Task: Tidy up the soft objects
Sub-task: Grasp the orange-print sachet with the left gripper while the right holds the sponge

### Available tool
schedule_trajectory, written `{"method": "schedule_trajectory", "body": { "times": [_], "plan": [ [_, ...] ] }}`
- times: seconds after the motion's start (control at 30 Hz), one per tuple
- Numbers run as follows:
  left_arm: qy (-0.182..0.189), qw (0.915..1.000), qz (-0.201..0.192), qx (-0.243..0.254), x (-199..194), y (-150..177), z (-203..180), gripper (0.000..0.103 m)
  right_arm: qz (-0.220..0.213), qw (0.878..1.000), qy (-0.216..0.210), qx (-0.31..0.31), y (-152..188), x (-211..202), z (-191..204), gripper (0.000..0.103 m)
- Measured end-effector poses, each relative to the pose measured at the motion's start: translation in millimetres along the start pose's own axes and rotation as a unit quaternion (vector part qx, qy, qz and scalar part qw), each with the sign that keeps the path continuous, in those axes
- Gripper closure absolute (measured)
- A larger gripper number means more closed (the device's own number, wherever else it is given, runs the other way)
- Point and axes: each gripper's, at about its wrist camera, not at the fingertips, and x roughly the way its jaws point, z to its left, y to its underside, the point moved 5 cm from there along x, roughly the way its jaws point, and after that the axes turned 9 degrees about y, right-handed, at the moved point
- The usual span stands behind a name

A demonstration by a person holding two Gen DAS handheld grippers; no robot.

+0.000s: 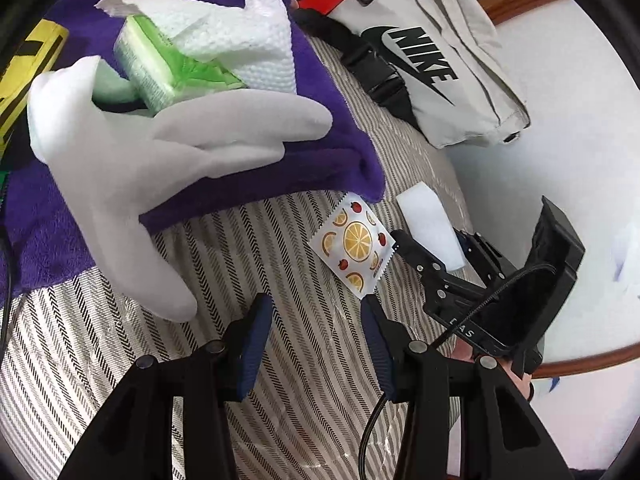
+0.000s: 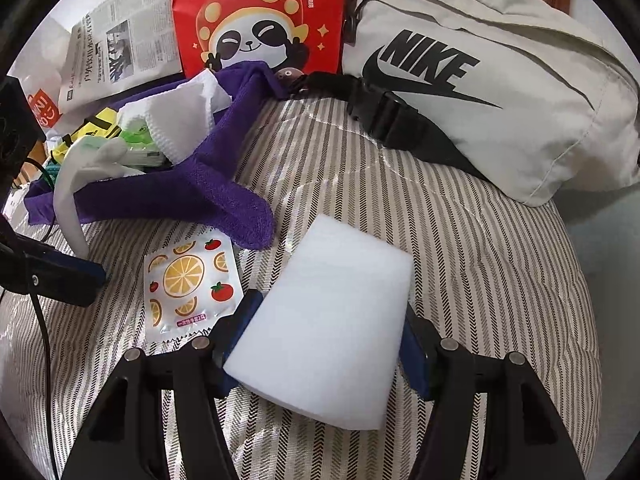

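Observation:
My right gripper (image 2: 332,320) is shut on a white foam sponge block (image 2: 332,316), held just above the striped cloth; it also shows in the left wrist view (image 1: 430,224). My left gripper (image 1: 316,316) is open and empty over the striped cloth, beside a fruit-print sachet (image 1: 354,246), which also lies left of the sponge (image 2: 188,280). A purple towel (image 1: 240,176) carries a white glove (image 1: 132,200), a green tissue pack (image 1: 160,76) and a white paper towel (image 1: 240,36).
A grey Nike waist bag (image 2: 500,92) with a black buckle strap (image 2: 376,112) lies at the back right. A red panda bag (image 2: 256,16) and a newspaper (image 2: 120,40) stand behind the towel. The striped tablecloth (image 2: 460,240) covers the round table.

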Motion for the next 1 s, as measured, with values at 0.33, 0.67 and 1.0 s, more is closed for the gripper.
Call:
{"method": "schedule_trajectory", "body": {
  "times": [0.33, 0.67, 1.0],
  "plan": [
    [0.027, 0.9989, -0.012, -0.038, 15.3, -15.4, -9.0, 0.048, -0.009, 1.000, -0.014, -0.013, 1.1, -1.5, 3.3, 0.040],
    [0.070, 0.9961, -0.017, -0.051, 25.3, -17.4, -14.7, 0.049, -0.019, 0.999, -0.034, -0.024, 3.9, -5.4, 12.3, 0.040],
    [0.146, 0.9862, -0.038, -0.068, 18.7, -17.5, -17.4, 0.049, -0.020, 0.999, -0.046, -0.017, 3.2, -6.2, 11.8, 0.040]
  ]
}}
